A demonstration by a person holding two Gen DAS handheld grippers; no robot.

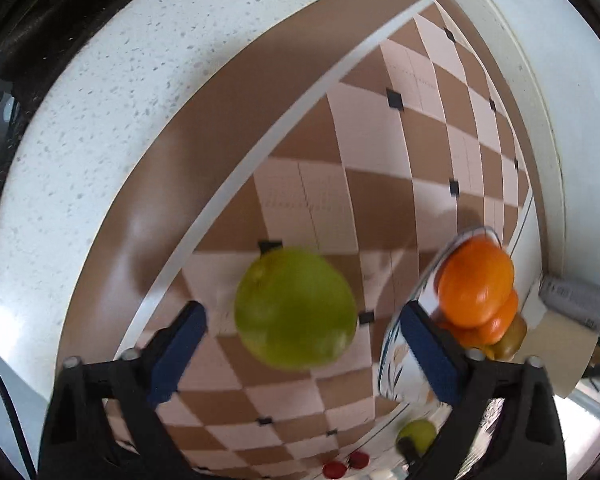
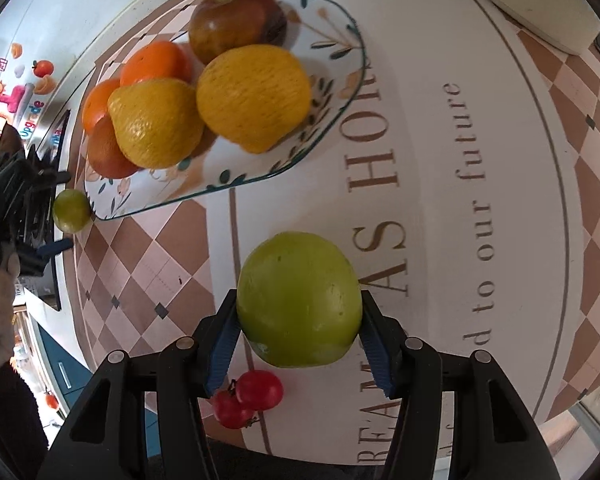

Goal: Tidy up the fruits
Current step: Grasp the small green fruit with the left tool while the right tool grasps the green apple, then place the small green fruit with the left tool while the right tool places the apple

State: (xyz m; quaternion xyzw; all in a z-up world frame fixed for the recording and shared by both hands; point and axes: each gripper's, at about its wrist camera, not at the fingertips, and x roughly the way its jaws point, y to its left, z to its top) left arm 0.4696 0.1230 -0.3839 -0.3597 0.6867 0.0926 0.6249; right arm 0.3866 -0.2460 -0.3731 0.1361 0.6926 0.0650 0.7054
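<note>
In the left wrist view a small green fruit (image 1: 296, 308) lies on the checked mat between the blue pads of my left gripper (image 1: 304, 344), with a gap on each side; the gripper is open. The right wrist view shows the same fruit (image 2: 71, 210) beside the flowered plate (image 2: 340, 40). My right gripper (image 2: 300, 312) is shut on a big green apple (image 2: 300, 300), both pads pressing its sides. The plate holds two yellow citrus fruits (image 2: 252, 92), oranges (image 2: 156, 62) and a dark red-green apple (image 2: 236, 20).
Two red cherry tomatoes (image 2: 256, 394) lie on the lettered round mat (image 2: 440, 160) just under the right gripper. A white speckled table edge (image 1: 100, 100) curves round the mat. A grey cylinder (image 1: 576, 300) stands beyond the plate (image 1: 396, 372).
</note>
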